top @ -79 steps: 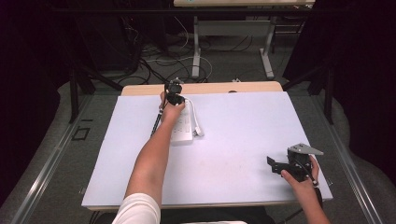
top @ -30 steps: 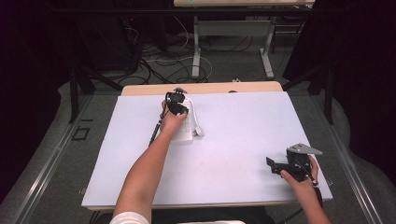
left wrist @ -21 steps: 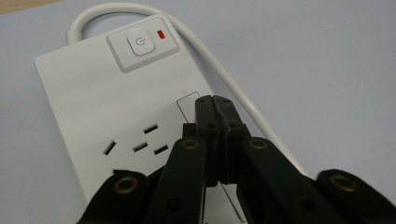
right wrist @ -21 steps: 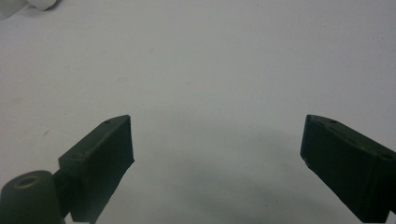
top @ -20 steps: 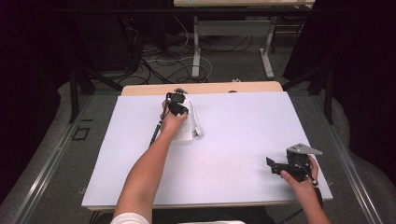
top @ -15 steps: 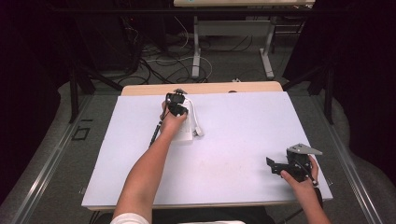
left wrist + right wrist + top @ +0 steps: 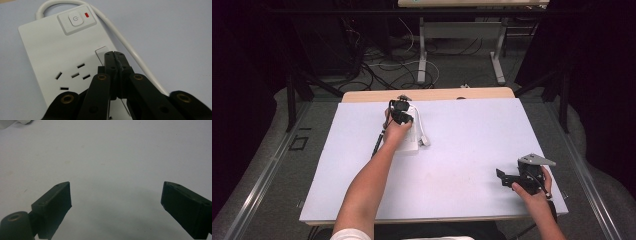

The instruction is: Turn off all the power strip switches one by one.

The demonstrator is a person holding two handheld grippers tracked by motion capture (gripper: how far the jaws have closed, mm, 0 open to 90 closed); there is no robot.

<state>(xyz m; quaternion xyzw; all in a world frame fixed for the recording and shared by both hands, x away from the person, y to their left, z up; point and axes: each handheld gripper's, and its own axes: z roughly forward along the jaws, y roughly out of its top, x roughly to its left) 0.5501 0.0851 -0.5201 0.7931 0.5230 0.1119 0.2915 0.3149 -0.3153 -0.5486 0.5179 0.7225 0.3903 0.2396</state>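
The left tongs (image 7: pixel 115 55) are pressed tight together with nothing between them, their tips over the white power strip (image 7: pixel 62 50) just below its button (image 7: pixel 75 19). The strip lies at the far side of the surface (image 7: pixel 462 145), its cord (image 7: pixel 130 47) beside it. Since earlier, the left arm has pulled back a little. The right tongs (image 7: pixel 116 195) are wide open and empty, unmoved near the right edge.
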